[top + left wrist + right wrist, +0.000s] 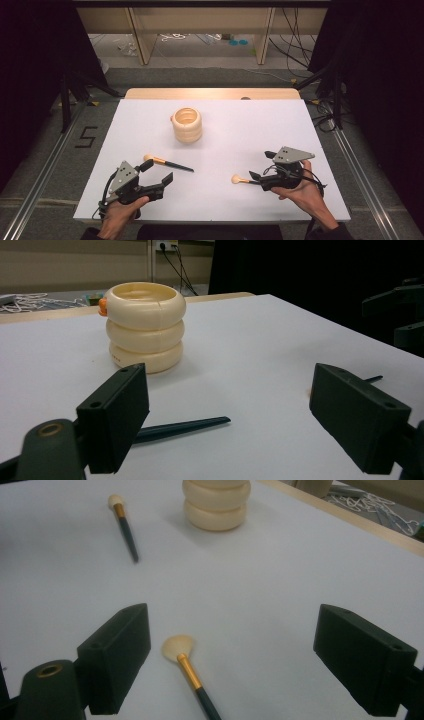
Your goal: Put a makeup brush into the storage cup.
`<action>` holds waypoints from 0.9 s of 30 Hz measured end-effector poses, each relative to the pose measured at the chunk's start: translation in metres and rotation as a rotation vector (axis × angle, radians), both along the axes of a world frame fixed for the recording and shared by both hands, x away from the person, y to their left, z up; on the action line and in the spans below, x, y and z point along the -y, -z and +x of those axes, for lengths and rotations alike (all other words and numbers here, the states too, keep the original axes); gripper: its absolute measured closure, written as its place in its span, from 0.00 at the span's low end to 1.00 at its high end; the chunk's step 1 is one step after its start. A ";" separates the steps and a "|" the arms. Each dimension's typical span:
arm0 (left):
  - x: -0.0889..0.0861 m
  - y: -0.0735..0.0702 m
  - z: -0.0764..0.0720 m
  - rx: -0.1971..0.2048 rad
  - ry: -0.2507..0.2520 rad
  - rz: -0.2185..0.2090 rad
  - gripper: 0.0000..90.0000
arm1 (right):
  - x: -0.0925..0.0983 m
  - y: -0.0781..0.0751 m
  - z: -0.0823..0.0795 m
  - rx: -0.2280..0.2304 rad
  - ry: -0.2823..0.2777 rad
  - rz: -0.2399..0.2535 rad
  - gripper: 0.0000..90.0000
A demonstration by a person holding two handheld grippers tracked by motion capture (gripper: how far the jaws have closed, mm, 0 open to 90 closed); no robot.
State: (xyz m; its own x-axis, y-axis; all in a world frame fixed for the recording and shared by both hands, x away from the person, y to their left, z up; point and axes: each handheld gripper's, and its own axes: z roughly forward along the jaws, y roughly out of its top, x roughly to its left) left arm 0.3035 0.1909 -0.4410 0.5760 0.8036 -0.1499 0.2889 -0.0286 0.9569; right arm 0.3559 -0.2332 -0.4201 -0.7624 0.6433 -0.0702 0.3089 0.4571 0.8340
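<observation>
Nearest the high camera, the left gripper (159,172) rests low on the white table (240,125) with its jaws spread wide and nothing between them; a dark-handled makeup brush (167,163) lies just beyond it, its pale head toward the person's left. Over on the right, the right gripper (261,166) likewise stands wide apart, and a second makeup brush (187,671) with a fan-shaped head and gold ferrule lies flat between its jaws, unclamped. Farther back, near the table's middle, stands a cream ribbed holder (187,125), upright and well apart from both brushes.
</observation>
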 end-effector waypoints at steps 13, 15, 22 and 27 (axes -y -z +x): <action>0.000 0.000 0.000 -0.001 0.003 0.002 0.18 | -0.008 0.001 0.017 -0.077 -0.077 -0.222 0.20; 0.001 0.001 0.000 -0.002 0.003 0.002 0.18 | -0.012 0.004 0.019 -0.095 -0.102 -0.265 0.23; 0.001 0.001 0.001 -0.001 0.008 0.007 0.18 | -0.021 0.010 0.024 -0.155 -0.156 -0.363 0.28; 0.001 0.001 0.001 -0.002 0.009 0.004 0.18 | -0.025 0.015 0.029 -0.195 -0.194 -0.409 0.32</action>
